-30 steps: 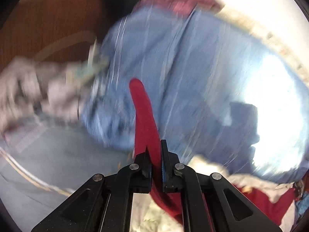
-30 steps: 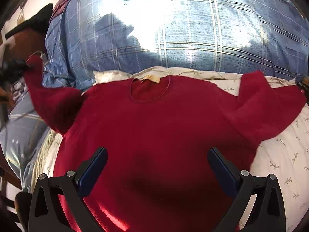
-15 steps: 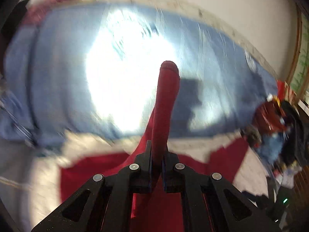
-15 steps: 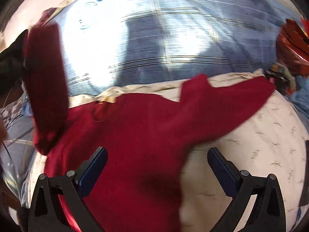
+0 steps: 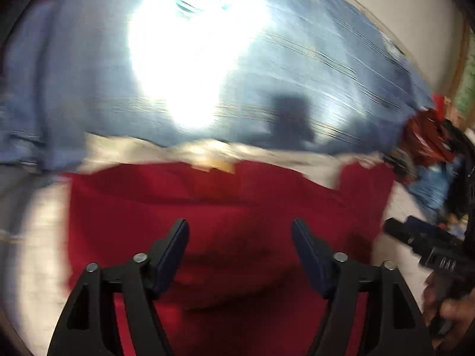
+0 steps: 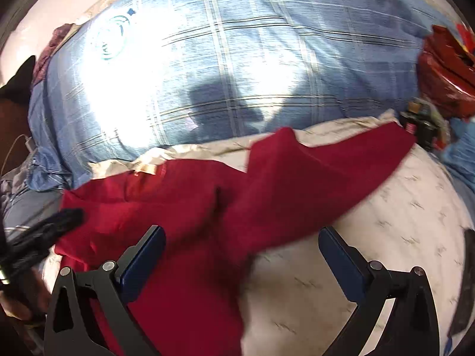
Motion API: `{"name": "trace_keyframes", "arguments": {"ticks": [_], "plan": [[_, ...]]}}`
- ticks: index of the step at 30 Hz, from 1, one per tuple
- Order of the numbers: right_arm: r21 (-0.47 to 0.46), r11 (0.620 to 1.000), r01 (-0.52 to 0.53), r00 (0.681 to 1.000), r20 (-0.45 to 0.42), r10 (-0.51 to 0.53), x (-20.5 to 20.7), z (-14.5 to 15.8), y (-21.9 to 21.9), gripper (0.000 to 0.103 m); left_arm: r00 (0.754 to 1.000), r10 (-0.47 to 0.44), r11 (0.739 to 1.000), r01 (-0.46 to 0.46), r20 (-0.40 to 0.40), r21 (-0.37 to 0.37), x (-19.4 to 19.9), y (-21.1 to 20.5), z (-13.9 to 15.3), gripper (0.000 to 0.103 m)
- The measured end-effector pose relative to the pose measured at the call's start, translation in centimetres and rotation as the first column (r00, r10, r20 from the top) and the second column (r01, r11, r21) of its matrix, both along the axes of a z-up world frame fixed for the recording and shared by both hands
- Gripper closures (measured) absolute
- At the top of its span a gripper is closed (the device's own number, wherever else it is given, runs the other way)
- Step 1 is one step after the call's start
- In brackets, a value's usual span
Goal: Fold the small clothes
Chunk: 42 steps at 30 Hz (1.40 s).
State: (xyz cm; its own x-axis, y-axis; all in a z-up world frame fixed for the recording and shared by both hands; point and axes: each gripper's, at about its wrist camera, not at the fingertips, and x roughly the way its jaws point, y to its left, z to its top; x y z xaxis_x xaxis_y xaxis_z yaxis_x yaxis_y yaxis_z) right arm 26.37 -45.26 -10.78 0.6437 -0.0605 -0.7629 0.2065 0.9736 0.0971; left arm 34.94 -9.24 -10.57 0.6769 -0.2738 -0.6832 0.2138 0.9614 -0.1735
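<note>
Above red sweater (image 5: 225, 207) — both tongs (spread)

Counts, both wrist views:

- Red sweater (image 6: 207, 207): one, spread on bed.
- Sleeves seen on it: one clear, right-hand sleeve (image 6: 341, 163) in right wrist view.
- Blue plaid blanket (image 6: 237, 59): one.
- Cream printed sheet (image 6: 400, 222): one.
- Grippers: two. Left gripper (image 5: 240, 255), two fingers, spread, nothing between. Right gripper (image 6: 242, 255), two fingers, spread, nothing between.
- Red crumpled bag (image 6: 445, 71): one, far right.
- Clutter beside it: blurred, no count possible.
</note>
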Motion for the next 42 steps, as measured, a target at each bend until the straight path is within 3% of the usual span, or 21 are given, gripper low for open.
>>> {"name": "trace_keyframes", "arguments": {"ticks": [4, 7, 8, 9, 10, 13, 15, 17, 20, 23, 25, 27, 30, 33, 37, 39, 42], "plan": [[0.011, 0.999, -0.053, 0.998, -0.039, 0.053, 2.9, -1.4, 1.9, 0.001, 0.982, 0.183, 0.974, -0.187, 0.040, 0.125, 2.2, 6.0, -1.6, 0.031], [-0.063, 0.997, -0.052, 0.995, -0.092, 0.046, 5.2, -3.7, 3.0, 0.009, 0.957, 0.289, 0.948, -0.282, -0.027, 0.147, 4.5, 9.8, -4.4, 0.032], [-0.109, 0.992, -0.067, 0.992, -0.116, 0.054, 6.2, -4.8, 3.3, 0.022, 0.948, 0.314, 0.942, -0.305, -0.046, 0.142, 4.9, 10.7, -5.2, 0.032], [-0.152, 0.984, -0.089, 0.987, -0.149, 0.066, 7.1, -5.9, 3.8, 0.053, 0.942, 0.330, 0.937, -0.319, -0.061, 0.140, 5.1, 11.2, -5.7, 0.032], [-0.183, 0.977, -0.112, 0.979, -0.190, 0.076, 7.9, -6.9, 4.1, 0.071, 0.937, 0.342, 0.934, -0.330, -0.076, 0.137, 6.0, 11.8, -6.5, 0.032], [-0.147, 0.984, -0.098, 0.985, -0.154, 0.076, 8.1, -6.3, 3.5, 0.099, 0.933, 0.351, 0.931, -0.340, -0.078, 0.132, 4.7, 12.1, -6.7, 0.032], [-0.135, 0.986, -0.098, 0.993, -0.086, 0.087, 7.7, -4.4, 3.3, 0.099, 0.927, 0.368, 0.926, -0.358, -0.070, 0.121, 4.5, 11.7, -6.8, 0.032], [-0.190, 0.978, -0.082, 0.996, -0.041, 0.076, 7.9, -3.5, 3.5, 0.098, 0.921, 0.379, 0.924, -0.371, -0.088, 0.093, 4.6, 12.1, -7.7, 0.032], [-0.258, 0.962, -0.089, 0.994, -0.091, 0.067, 9.2, -5.2, 3.7, 0.098, 0.920, 0.374, 0.926, -0.365, -0.114, 0.091, 5.3, 12.1, -8.7, 0.030], [-0.237, 0.968, -0.089, 0.987, -0.149, 0.054, 9.5, -6.5, 3.1, 0.093, 0.923, 0.371, 0.926, -0.361, -0.103, 0.109, 5.2, 11.8, -9.0, 0.030], [-0.232, 0.971, -0.052, 0.995, -0.092, 0.032, 8.1, -4.7, 3.0, 0.086, 0.924, 0.371, 0.926, -0.362, -0.095, 0.105, 4.8, 11.7, -8.7, 0.030], [-0.239, 0.970, -0.046, 0.998, -0.042, 0.037, 6.6, -3.0, 3.6, 0.065, 0.923, 0.373, 0.926, -0.363, -0.094, 0.105, 4.6, 11.7, -8.6, 0.030], [-0.218, 0.973, -0.072, 0.997, 0.020, 0.078, 5.0, -1.4, 4.8, 0.060, 0.924, 0.374, 0.925, -0.365, -0.079, 0.107, 2.7, 11.4, -7.3, 0.032], [-0.153, 0.975, -0.162, 0.987, -0.023, 0.160, 5.2, -2.5, 6.3, 0.063, 0.925, 0.377, 0.923, -0.370, -0.051, 0.103, 0.5, 11.0, -5.3, 0.031], [-0.175, 0.966, -0.192, 0.974, -0.156, 0.165, 6.6, -6.9, 7.1, 0.063, 0.931, 0.365, 0.926, -0.362, -0.014, 0.104, -1.0, 9.9, -3.3, 0.031], [-0.195, 0.964, -0.181, 0.979, -0.131, 0.158, 6.3, -6.6, 7.1, 0.062, 0.935, 0.355, 0.930, -0.353, -0.007, 0.103, -1.5, 9.3, -3.0, 0.031], [-0.137, 0.975, -0.173, 0.980, -0.125, 0.156, 5.0, -5.0, 6.6, 0.059, 0.944, 0.330, 0.941, -0.327, -0.028, 0.085, -1.3, 8.5, -3.1, 0.031]]}}
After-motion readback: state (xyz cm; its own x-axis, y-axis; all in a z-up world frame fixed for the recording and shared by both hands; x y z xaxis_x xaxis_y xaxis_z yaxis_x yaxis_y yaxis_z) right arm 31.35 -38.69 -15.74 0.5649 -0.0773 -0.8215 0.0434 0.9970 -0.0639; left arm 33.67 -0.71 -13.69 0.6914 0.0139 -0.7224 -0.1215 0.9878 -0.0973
